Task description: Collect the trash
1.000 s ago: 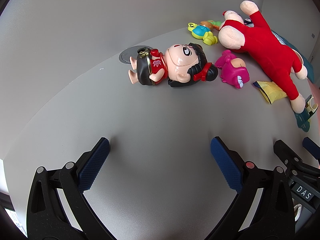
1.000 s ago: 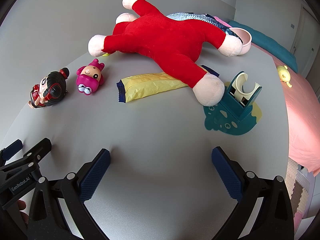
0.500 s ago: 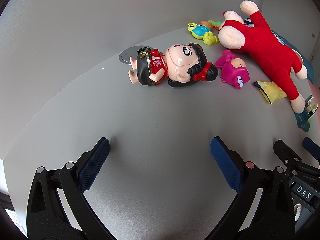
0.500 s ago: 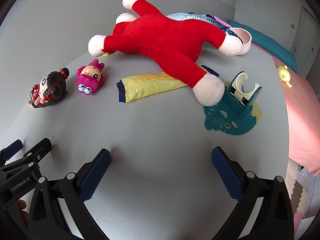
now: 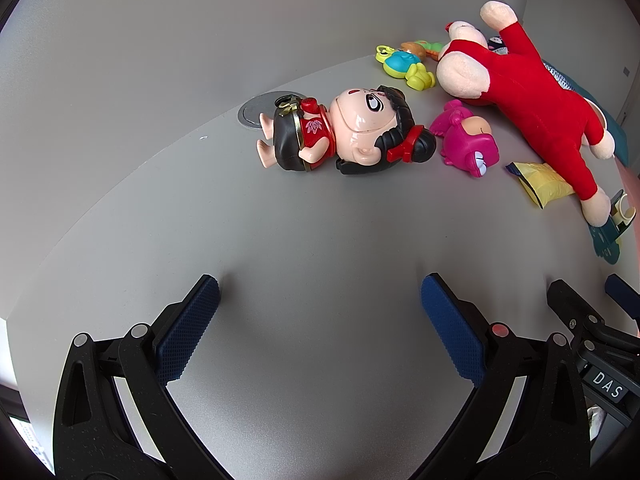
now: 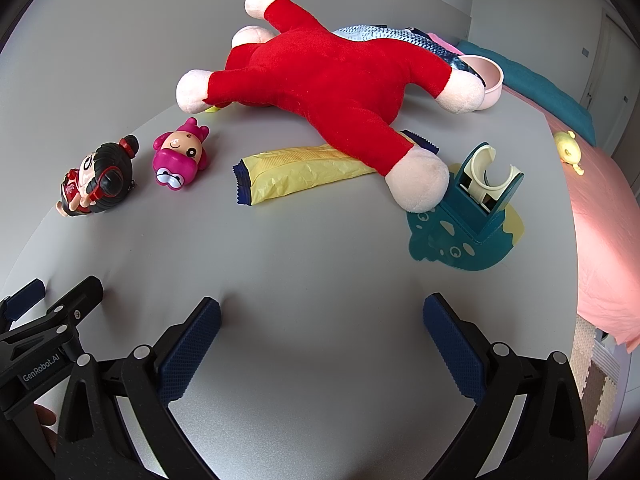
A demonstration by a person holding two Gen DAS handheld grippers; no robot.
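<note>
Nothing looks collected yet: the crinkled yellow snack wrapper with dark blue ends lies on the grey counter, one end pinned under the leg of the red plush monkey, and no bin is in view. The left claw and right claw both gape wide and empty, well short of it.

left hand-held gripper: black frame, blue textured pads, silver screws | right hand-held gripper: same
</note>
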